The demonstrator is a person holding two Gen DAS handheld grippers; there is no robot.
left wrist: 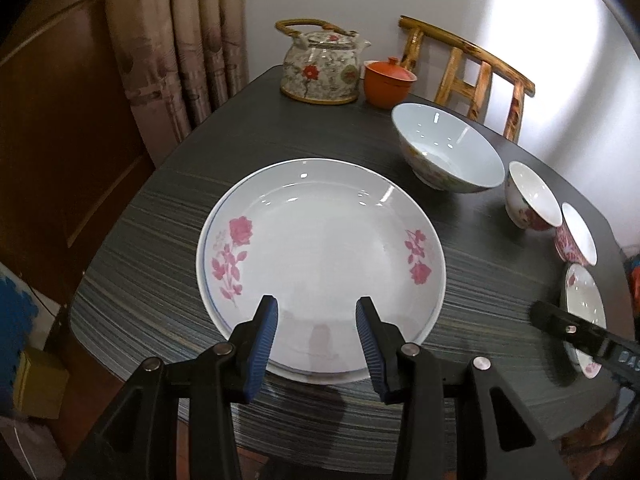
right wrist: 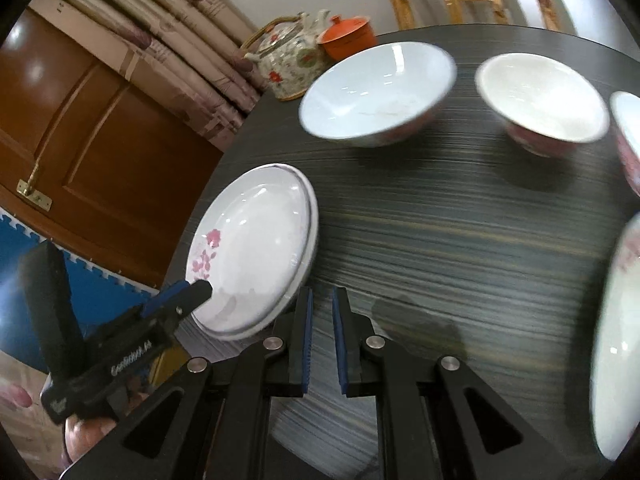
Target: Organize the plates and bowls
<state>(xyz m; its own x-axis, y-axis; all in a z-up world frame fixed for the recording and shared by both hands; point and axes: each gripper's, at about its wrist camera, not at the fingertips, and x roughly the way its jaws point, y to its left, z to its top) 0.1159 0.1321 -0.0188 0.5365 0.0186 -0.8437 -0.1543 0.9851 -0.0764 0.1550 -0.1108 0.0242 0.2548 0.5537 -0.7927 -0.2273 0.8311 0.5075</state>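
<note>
The left claw (left wrist: 317, 314) stands spread over the near rim of the stacked plates (left wrist: 320, 256), with nothing pinched between its blue pads; whether it touches the top plate cannot be told. The stack, rose-patterned and with a blue-lined rim showing beneath the top plate, sits at the near left of the dark striped table (left wrist: 480, 248). At the far edge stand a floral teapot (left wrist: 320, 64) and an orange lidded cup (left wrist: 388, 80), just beside each other, with a wooden chair (left wrist: 468, 72) behind. Right of the stack sits a large white bowl (left wrist: 448, 148), upright. Further right, two small rose-patterned bowls (left wrist: 532, 196) (left wrist: 576, 236) stand close together. At the right edge lies a small plate (left wrist: 584, 312). The right claw (right wrist: 322, 320) hangs above bare table between the stack and the small plate, pads pressed nearly together, holding nothing.
</note>
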